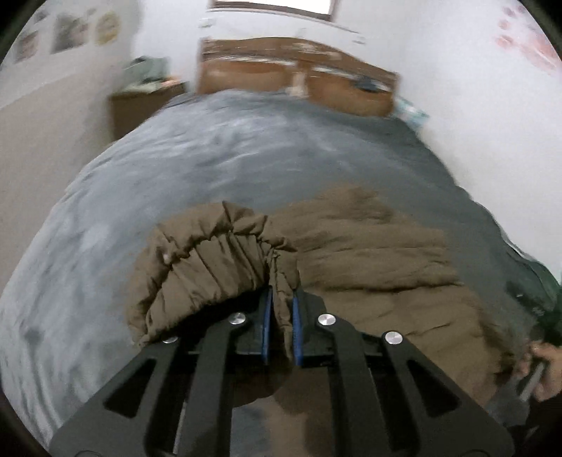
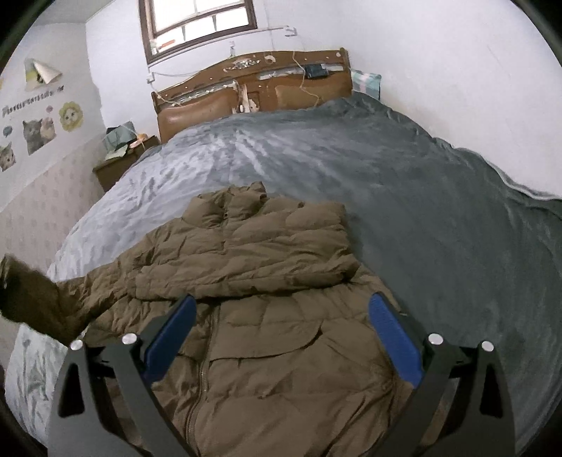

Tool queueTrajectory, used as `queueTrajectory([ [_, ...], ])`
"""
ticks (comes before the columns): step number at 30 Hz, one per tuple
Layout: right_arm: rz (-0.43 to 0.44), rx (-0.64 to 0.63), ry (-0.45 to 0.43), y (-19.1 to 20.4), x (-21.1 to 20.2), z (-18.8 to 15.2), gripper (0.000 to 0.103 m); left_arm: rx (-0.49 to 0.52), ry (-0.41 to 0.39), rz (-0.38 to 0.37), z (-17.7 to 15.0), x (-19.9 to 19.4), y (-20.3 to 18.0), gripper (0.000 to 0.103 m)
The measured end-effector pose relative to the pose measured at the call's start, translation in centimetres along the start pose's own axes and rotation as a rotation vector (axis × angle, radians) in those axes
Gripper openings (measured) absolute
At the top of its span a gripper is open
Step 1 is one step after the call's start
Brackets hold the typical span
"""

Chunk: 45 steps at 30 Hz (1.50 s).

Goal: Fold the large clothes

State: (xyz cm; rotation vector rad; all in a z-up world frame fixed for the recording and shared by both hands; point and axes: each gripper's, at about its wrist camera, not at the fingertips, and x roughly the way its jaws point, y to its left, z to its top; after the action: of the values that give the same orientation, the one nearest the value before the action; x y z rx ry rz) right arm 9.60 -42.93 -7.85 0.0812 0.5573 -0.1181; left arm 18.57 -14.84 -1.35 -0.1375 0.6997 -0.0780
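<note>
A brown puffer jacket lies front-up on the bed, collar toward the headboard, with one sleeve folded across its chest. My left gripper is shut on the cuff of the other sleeve, and brown fabric is pinched between the blue pads. That sleeve hangs raised at the far left of the right wrist view. My right gripper is open just above the jacket's lower front beside the zipper, with nothing gripped. A hand shows at the right edge of the left wrist view.
The grey blanket covers the whole bed around the jacket. A wooden headboard stands against the far wall under a window. A cluttered nightstand sits at the bed's left, and a white wall runs along the right.
</note>
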Motion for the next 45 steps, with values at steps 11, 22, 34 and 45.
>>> queueTrajectory([
  [11, -0.042, 0.094, 0.009, -3.1, 1.1, 0.3, 0.099, 0.158, 0.115, -0.208, 0.9, 10.9, -16.7, 0.007],
  [22, -0.063, 0.127, 0.026, -4.4, 2.4, 0.3, 0.099, 0.161, 0.076, -0.376, 0.9, 9.7, -20.3, 0.100],
  [34, -0.029, 0.007, 0.060, -0.6, 3.7, 0.1, 0.099, -0.023, 0.040, -0.427, 2.4, 6.3, -10.7, 0.100],
  [45, -0.047, 0.088, 0.030, -3.5, 2.1, 0.7, 0.099, 0.159, 0.075, -0.270, -0.8, 7.1, -22.1, 0.100],
])
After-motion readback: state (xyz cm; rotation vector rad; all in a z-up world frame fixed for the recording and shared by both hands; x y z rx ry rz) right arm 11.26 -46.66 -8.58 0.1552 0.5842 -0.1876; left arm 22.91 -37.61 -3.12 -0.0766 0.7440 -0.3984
